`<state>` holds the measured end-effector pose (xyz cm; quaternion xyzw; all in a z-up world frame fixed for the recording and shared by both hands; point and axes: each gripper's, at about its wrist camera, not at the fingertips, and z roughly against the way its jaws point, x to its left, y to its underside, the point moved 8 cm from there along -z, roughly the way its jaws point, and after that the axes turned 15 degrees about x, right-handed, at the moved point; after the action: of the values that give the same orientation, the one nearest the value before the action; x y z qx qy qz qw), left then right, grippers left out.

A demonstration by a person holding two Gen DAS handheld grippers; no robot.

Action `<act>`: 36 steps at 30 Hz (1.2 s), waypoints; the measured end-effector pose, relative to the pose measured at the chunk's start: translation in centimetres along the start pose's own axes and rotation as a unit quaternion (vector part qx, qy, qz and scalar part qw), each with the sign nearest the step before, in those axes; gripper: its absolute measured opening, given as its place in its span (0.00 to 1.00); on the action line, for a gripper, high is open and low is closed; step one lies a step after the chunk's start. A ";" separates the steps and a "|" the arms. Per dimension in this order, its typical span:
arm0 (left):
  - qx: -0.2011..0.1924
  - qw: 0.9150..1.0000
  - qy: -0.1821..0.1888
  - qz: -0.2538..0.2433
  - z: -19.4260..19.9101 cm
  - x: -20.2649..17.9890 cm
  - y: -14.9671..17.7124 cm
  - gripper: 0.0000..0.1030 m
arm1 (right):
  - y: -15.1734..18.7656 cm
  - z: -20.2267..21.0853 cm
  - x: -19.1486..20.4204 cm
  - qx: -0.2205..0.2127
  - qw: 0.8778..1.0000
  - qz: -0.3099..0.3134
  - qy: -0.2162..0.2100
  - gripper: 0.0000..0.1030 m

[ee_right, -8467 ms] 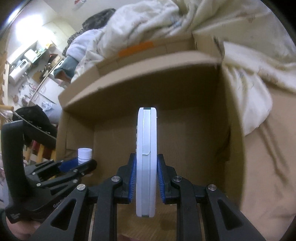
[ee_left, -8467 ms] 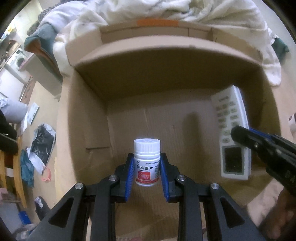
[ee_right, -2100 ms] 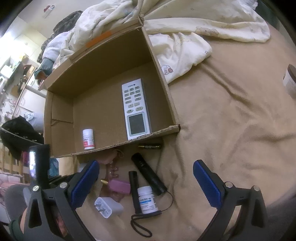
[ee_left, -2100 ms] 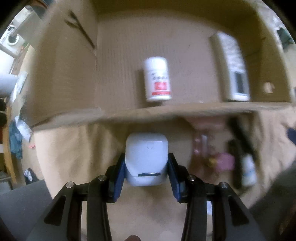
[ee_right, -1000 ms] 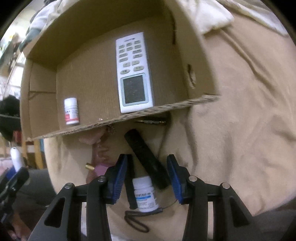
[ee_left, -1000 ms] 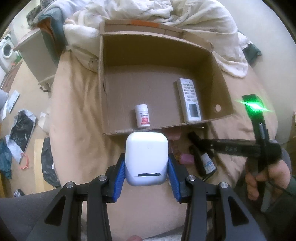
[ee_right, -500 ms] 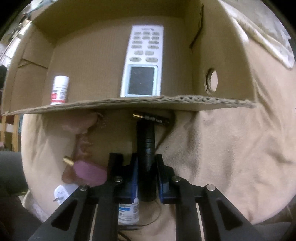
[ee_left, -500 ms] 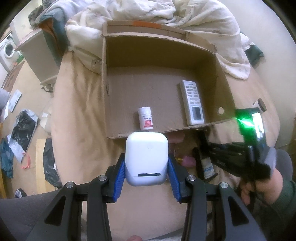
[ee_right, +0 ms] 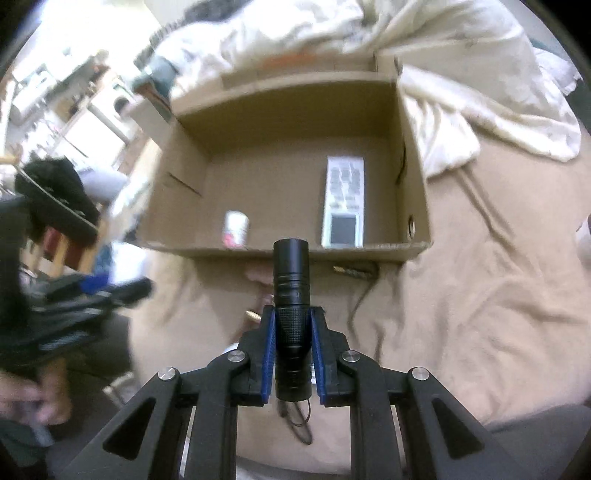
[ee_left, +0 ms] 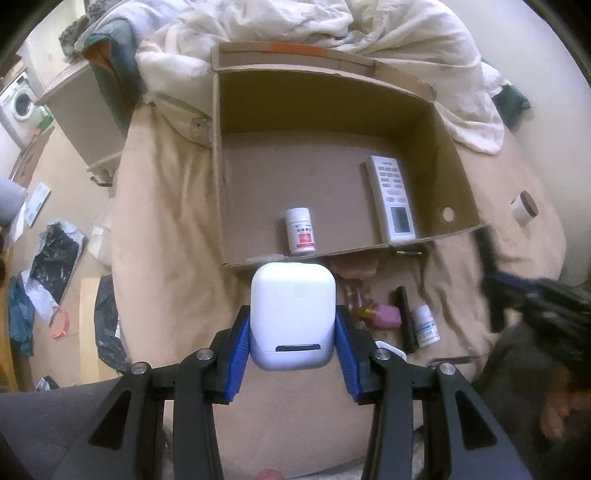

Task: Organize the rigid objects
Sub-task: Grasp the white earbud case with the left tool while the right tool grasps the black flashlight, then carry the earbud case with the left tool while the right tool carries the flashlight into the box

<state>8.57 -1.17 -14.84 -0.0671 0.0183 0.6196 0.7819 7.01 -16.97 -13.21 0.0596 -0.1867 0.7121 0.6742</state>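
Note:
My left gripper (ee_left: 292, 328) is shut on a white rounded case (ee_left: 292, 314), held above the bed in front of the open cardboard box (ee_left: 218, 166). My right gripper (ee_right: 292, 332) is shut on a black flashlight (ee_right: 291, 306), lifted in front of the same box (ee_right: 413, 177). In the box lie a white pill bottle with a red label (ee_left: 300, 230) and a white remote (ee_left: 391, 197); both also show in the right wrist view, the bottle (ee_right: 236, 228) and the remote (ee_right: 344, 201).
On the beige blanket before the box lie a pink item (ee_left: 384, 315), a black stick (ee_left: 406, 317), a blue-label pill bottle (ee_left: 426, 325) and a small brass piece (ee_left: 408, 253). A rumpled white quilt (ee_left: 369, 33) lies behind the box. A roll (ee_left: 522, 208) sits at right.
My right gripper closed on the black flashlight and lifted it off the blanket, tilting up toward the box. My left gripper still holds the white case, roughly in place.

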 end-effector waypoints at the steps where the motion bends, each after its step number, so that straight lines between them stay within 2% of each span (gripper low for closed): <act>1: 0.002 1.000 0.001 0.004 -0.1 0.1 0.0 0.38 | -0.1 1.0 0.4 -0.012 1.000 0.001 -0.007 0.19; 5: 0.000 1.000 0.009 0.015 0.0 0.4 -0.1 0.38 | -1.8 5.4 1.5 -0.061 0.997 0.009 -0.036 0.19; 11: -0.024 0.999 0.009 0.032 1.9 0.9 -0.9 0.38 | -5.1 11.6 3.7 -0.117 0.990 0.041 -0.059 0.19; 16: -0.046 0.998 0.000 0.033 4.8 0.6 -2.8 0.38 | -8.5 15.4 4.3 -0.148 0.985 0.047 -0.077 0.19; 20: -0.084 0.996 0.003 0.044 8.3 0.5 -5.9 0.38 | -11.0 16.7 5.0 -0.163 0.982 0.058 -0.079 0.19; 23: -0.108 0.993 -0.014 0.035 9.5 0.0 -8.1 0.38 | -12.5 15.8 4.4 -0.158 0.983 0.053 -0.079 0.19; 25: -0.108 0.993 -0.022 0.030 9.0 -0.3 -8.9 0.38 | -12.8 13.9 3.5 -0.142 0.986 0.039 -0.081 0.19; 33: -0.033 0.999 -0.025 0.033 0.7 -1.0 -10.3 0.38 | -11.8 3.4 -0.7 -0.063 0.995 -0.007 -0.073 0.19; 36: -0.016 0.999 -0.031 0.035 -1.6 -1.1 -10.5 0.38 | -11.5 0.2 -1.9 -0.043 0.997 -0.019 -0.064 0.19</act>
<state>18.59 -4.75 -15.40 -0.0598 -0.0140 0.6482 0.7590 18.42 -18.61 -11.59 0.0798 -0.2590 0.6851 0.6761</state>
